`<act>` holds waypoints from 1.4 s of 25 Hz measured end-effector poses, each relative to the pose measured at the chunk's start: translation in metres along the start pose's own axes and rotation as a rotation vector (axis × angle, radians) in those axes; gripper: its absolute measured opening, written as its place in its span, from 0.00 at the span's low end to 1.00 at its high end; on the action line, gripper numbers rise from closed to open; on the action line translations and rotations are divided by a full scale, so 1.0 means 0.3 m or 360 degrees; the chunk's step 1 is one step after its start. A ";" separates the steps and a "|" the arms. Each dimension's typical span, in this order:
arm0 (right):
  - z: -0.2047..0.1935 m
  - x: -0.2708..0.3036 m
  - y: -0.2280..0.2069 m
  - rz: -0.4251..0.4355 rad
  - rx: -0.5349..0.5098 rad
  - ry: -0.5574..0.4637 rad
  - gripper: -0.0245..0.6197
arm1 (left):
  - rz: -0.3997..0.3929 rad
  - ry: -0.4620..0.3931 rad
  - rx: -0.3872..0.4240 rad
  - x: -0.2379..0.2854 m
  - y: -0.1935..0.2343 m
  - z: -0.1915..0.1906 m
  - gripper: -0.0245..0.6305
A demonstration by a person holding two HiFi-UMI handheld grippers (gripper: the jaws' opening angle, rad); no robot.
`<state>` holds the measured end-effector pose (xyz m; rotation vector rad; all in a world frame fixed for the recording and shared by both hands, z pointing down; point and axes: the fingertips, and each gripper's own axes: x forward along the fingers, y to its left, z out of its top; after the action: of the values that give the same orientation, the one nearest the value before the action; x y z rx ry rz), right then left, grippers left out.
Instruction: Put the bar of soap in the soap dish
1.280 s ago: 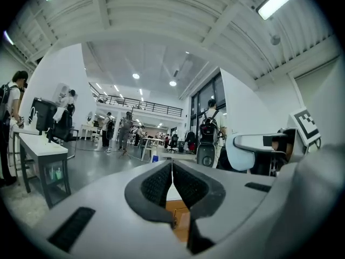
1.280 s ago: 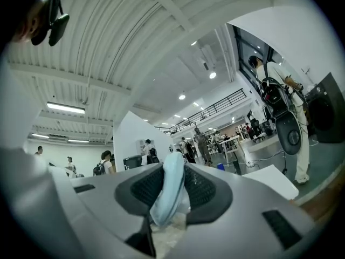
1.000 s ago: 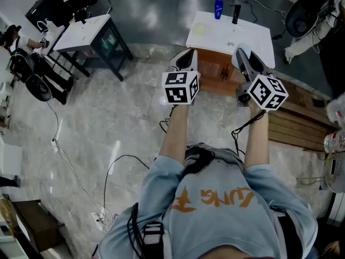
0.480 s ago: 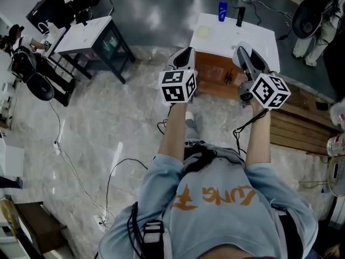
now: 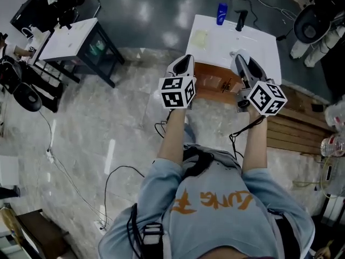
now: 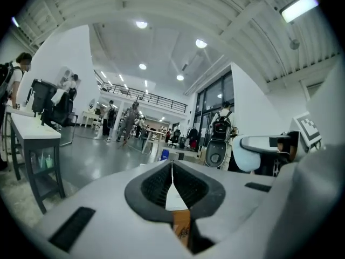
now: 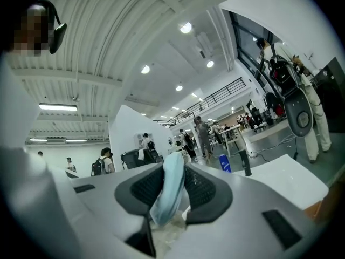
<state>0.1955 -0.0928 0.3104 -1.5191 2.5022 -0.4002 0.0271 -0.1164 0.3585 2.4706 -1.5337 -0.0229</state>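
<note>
Both grippers have come forward since a moment ago, and the white table (image 5: 253, 42) that lay ahead of them now sits just past their tips in the head view. I hold the left gripper (image 5: 184, 61) and the right gripper (image 5: 241, 58) side by side and apart, both pointing at the table's near edge, with the wooden cabinet (image 5: 213, 80) under the tabletop showing between them. My right gripper is clamped on the bar of soap (image 7: 168, 190): in the right gripper view the pale blue bar stands on edge between the two dark pads, and both pads press against its sides. My left gripper is closed with nothing in it; in the left gripper view its pads meet in a thin line, and only a sliver of white tabletop and brown wood shows through the slit lower down. On the far side of the table stand a blue bottle (image 5: 220, 13) and a black upright thing (image 5: 240, 19). A flat, pale yellow piece (image 5: 200, 37) lies near the table's left edge; I cannot tell from here whether it is the soap dish.
</note>
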 end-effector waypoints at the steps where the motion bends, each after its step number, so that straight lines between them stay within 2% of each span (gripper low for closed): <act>1: -0.020 0.038 -0.014 -0.0005 0.0005 0.0028 0.25 | 0.0002 0.0019 -0.0019 0.032 0.027 -0.016 0.08; 6: -0.114 0.239 -0.103 -0.0048 0.0072 0.0135 0.25 | 0.0034 0.0134 -0.0084 0.179 0.180 -0.096 0.08; 11: -0.168 0.478 -0.128 -0.0026 0.0084 0.0215 0.25 | 0.0100 0.0181 -0.0126 0.315 0.371 -0.104 0.08; 16: -0.222 0.719 -0.167 -0.0008 0.0105 0.0305 0.25 | 0.0141 0.0252 -0.0070 0.477 0.537 -0.122 0.08; 21: -0.327 0.846 -0.209 -0.0087 0.0131 0.0465 0.25 | 0.0179 0.0376 -0.0202 0.561 0.680 -0.225 0.08; 25: -0.396 0.914 -0.258 -0.0137 0.0137 0.0543 0.25 | 0.0144 0.0430 -0.0270 0.661 0.730 -0.294 0.08; 30: -0.424 0.905 -0.407 -0.0238 0.0184 0.0589 0.25 | 0.0073 0.0494 -0.0299 0.761 0.669 -0.371 0.08; 35: -0.493 0.945 -0.468 -0.0230 0.0278 0.0653 0.25 | 0.0117 0.0563 -0.0339 0.821 0.687 -0.426 0.08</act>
<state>0.1394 -0.3869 0.4902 -1.6919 2.5599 -1.0194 -0.0264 -0.3979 0.5519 2.1159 -1.3883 0.2376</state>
